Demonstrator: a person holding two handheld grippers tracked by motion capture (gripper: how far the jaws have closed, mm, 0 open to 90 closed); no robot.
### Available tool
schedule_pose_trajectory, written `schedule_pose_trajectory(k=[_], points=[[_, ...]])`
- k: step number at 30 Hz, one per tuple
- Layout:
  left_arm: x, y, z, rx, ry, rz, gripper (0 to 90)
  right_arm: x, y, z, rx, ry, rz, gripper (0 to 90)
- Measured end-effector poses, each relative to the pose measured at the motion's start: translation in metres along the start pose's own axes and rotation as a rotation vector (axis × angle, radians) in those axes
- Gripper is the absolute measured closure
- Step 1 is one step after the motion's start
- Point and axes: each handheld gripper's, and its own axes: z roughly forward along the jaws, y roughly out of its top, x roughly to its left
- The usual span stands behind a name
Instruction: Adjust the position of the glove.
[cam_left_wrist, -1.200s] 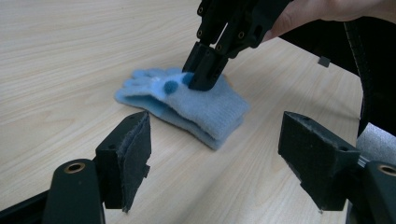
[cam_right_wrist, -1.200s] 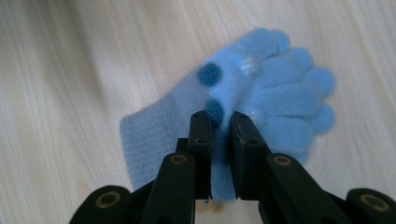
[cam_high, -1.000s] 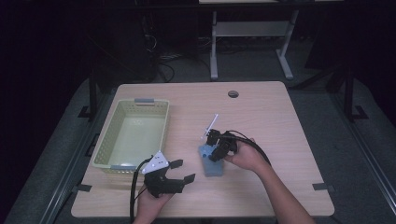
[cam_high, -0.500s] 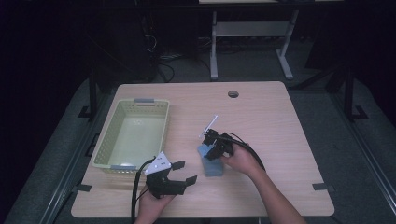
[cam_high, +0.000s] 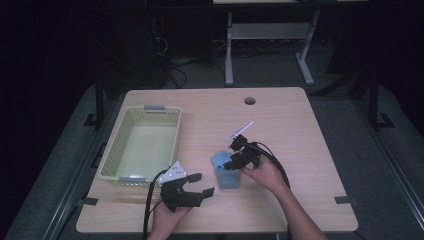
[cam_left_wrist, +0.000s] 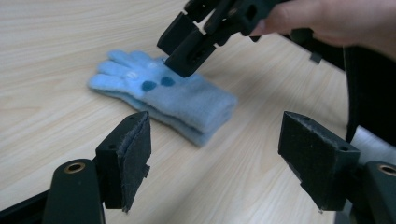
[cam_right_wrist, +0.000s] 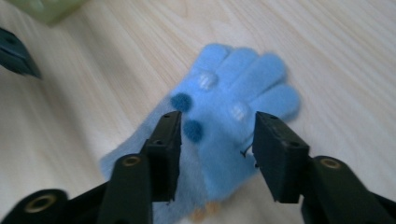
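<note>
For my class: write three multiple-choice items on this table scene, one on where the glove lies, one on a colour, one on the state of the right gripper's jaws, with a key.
1. Where does the blue glove lie?
A. In the basket
B. On the table, right of the basket
C. On the floor

2. What colour is the basket?
A. Pale green
B. Red
C. Black

3. How do the jaws of the right gripper stand?
A. Clamped shut on the glove
B. Apart, over the glove
C. Gripping the basket rim

Key: B, the glove rests flat on the wooden table beside the basket. A, its lattice walls are pale green. B, the jaws have just been opening and straddle the glove without pinching it.
</note>
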Motion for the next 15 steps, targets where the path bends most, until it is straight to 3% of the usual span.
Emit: schedule_pose_trajectory(k=[1, 2, 4, 6, 7, 10, 11, 15], points=[[0.001, 0.001, 0.001, 0.005, -0.007, -0.025, 25.3, -0.002, -0.003, -0.002, -0.011, 0.011, 0.022, 49.2], [0.001, 0.001, 0.001, 0.005, -0.007, -0.025, 25.3, -0.002, -0.003, -0.002, -0.011, 0.011, 0.022, 49.2], [0.002, 0.005, 0.006, 0.026, -0.020, -0.093, 27.8, -0.006, -0.013, -0.010, -0.041, 0.016, 0.078, 45.3], [0.002, 0.009, 0.010, 0.058, -0.012, -0.119, 28.6, -0.009, -0.018, -0.013, -0.042, 0.015, 0.116, 42.6], [0.002, 0.009, 0.010, 0.058, -0.012, -0.119, 28.6, -0.009, -0.018, -0.013, -0.042, 0.015, 0.116, 42.6], [0.005, 0.014, 0.020, 0.105, 0.012, -0.185, 28.7, -0.010, -0.024, -0.021, -0.074, 0.033, 0.155, 40.6], [0.005, 0.014, 0.020, 0.105, 0.012, -0.185, 28.6, -0.010, -0.024, -0.021, -0.074, 0.033, 0.155, 40.6], [0.012, 0.019, 0.034, 0.123, 0.034, -0.280, 25.0, -0.006, -0.032, -0.020, -0.089, 0.028, 0.191, 40.2]])
